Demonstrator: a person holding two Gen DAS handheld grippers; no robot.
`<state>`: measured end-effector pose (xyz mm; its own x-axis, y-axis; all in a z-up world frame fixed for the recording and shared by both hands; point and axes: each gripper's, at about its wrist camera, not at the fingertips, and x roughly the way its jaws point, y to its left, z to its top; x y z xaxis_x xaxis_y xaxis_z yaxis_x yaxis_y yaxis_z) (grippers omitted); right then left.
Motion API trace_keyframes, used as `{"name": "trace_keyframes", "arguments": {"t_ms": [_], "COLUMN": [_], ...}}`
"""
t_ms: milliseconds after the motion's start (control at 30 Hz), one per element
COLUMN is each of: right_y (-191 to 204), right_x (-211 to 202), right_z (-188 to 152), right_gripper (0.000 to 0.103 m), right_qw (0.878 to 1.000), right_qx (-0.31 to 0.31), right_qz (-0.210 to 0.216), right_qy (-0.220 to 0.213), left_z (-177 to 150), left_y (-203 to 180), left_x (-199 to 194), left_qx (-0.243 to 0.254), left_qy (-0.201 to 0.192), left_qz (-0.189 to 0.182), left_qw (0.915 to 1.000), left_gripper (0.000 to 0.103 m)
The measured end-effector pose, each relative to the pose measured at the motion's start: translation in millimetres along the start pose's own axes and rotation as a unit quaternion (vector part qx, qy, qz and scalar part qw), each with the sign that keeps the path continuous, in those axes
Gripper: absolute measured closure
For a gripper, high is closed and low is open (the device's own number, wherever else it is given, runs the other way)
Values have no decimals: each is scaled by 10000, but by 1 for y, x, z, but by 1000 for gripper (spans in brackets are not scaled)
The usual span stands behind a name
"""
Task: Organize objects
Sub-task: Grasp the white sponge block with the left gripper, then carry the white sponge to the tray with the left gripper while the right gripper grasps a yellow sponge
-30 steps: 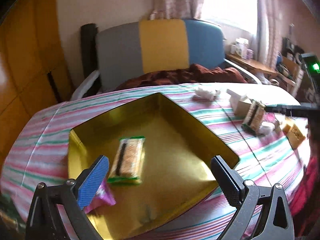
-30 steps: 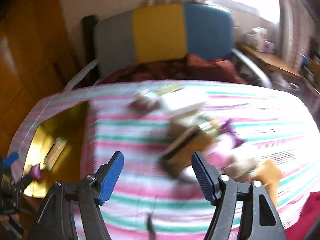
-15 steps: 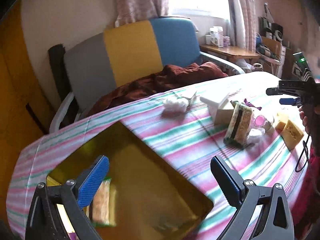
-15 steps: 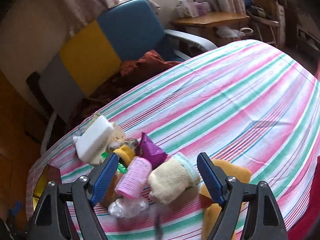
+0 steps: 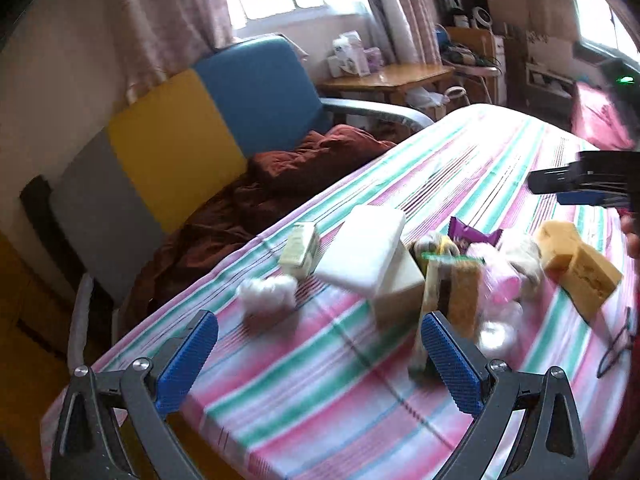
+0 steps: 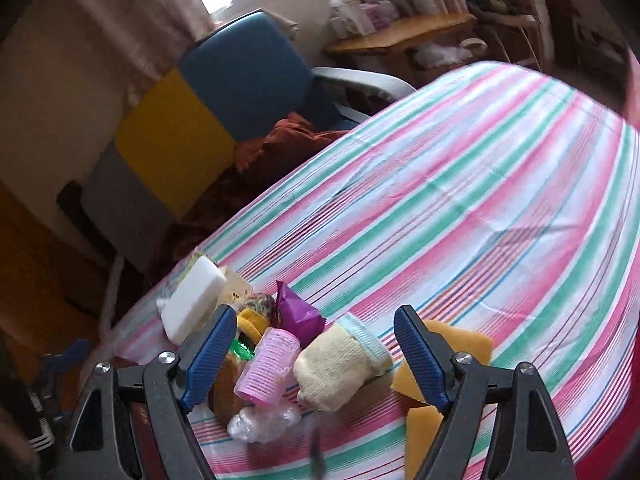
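Nowhere any legible writing: rows of dark print on the pink cylindrical bottle (image 6: 267,368), lower centre of the right wrist view, too small to read; same for the faint print on the pale green carton (image 5: 300,250), centre of the left wrist view. Left gripper (image 5: 320,360), low in its frame, spread wide with ribbed blue pads (image 5: 188,360), holding nothing, above the striped tablecloth (image 5: 320,392) of pink, green and white woven bands. Right gripper (image 6: 316,356), bottom of its frame, likewise parted and empty, framing the pile. Between its pads: a cream knitted sock (image 6: 340,364), soft and nubbly with a pale blue cuff, touching the pink bottle. Just behind, a glossy purple foil wrapper (image 6: 298,312), crinkled and pointed. Below the bottle, crumpled clear plastic (image 6: 260,424). Right of the sock, a porous yellow sponge (image 6: 448,364), blocky, partly hidden by the right pad. Upper left of the pile, a smooth white rectangular foam block (image 6: 192,304) leaning on a beige box (image 5: 400,280). Seen from the left wrist, a snack bar in a clear green-edged wrapper (image 5: 452,292) standing on end just beside the box, and fluffy white cotton (image 5: 268,292) apart on the cloth to the left. Beyond the table, upper left of both views, an armchair (image 5: 180,152) in grey, yellow and blue panels with a rumpled rust-brown blanket (image 5: 280,188).
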<state>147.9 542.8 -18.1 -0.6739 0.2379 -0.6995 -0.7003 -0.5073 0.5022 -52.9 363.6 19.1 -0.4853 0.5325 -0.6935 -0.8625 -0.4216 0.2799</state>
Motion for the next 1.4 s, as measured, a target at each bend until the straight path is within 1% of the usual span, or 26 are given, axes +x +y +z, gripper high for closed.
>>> {"name": "trace_keyframes", "arguments": {"t_ms": [67, 167, 267, 433, 533, 600, 633, 667, 700, 733, 767, 800, 933, 1100, 1200, 1300, 1400], "right_y": [-3, 0, 4, 3, 2, 1, 1, 0, 0, -1, -1, -1, -5, -12, -16, -22, -32], "right_x": [-1, 0, 2, 7, 7, 7, 8, 8, 8, 9, 9, 9, 9, 8, 10, 9, 6], "right_z": [1, 0, -1, -2, -2, -1, -1, -1, -1, -1, -1, -1, 0, 2, 3, 3, 4], "right_gripper": [21, 21, 21, 21, 21, 21, 21, 21, 21, 21, 21, 21, 21, 21, 21, 21, 21], "right_qw": [10000, 9999, 9998, 9994, 9994, 9994, 9995, 9995, 9995, 9995, 9995, 9995, 9996, 9994, 9990, 9983, 9969], "right_qx": [82, 29, -49, -48, -5, 17, 32, 42, 50, 55, 55, 57, 130, 274, 382, 529, 733], "right_qz": [47, 74, 140, 213, 226, 217, 200, 193, 184, 163, 145, 129, 44, -28, -78, -144, -257], "right_qy": [11, 96, 167, 263, 259, 256, 260, 264, 266, 272, 277, 280, 236, 200, 233, 209, 127], "left_z": [12, 24, 32, 38, 41, 43, 45, 47, 48, 49, 50, 50, 41, 20, 4, -13, -28], "left_y": [0, -2, -5, -10, -13, -12, -11, -11, -9, -9, -10, -11, -14, -8, -7, -13, -20], "left_x": [20, 44, 67, 96, 111, 117, 120, 124, 125, 126, 127, 125, 113, 87, 63, 37, 11], "left_qx": [-15, 44, 175, 244, 178, 46, -43, -151, -243, -335, -355, -350, -412, -924, -1177, -1272, -1351], "left_qy": [97, 172, 262, 389, 474, 490, 502, 529, 550, 596, 615, 593, 528, 457, 369, 343, 250], "left_qz": [-130, -259, -336, -568, -733, -894, -972, -1104, -1245, -1411, -1468, -1459, -1494, -1505, -1499, -1427, -1479], "left_qw": [9999, 9995, 9989, 9973, 9960, 9948, 9940, 9924, 9904, 9876, 9866, 9869, 9865, 9832, 9810, 9810, 9794], "left_gripper": [1, 1, 1, 1, 2, 4, 6, 13, 24, 30, 36, 39, 43, 43, 43, 43, 43]}}
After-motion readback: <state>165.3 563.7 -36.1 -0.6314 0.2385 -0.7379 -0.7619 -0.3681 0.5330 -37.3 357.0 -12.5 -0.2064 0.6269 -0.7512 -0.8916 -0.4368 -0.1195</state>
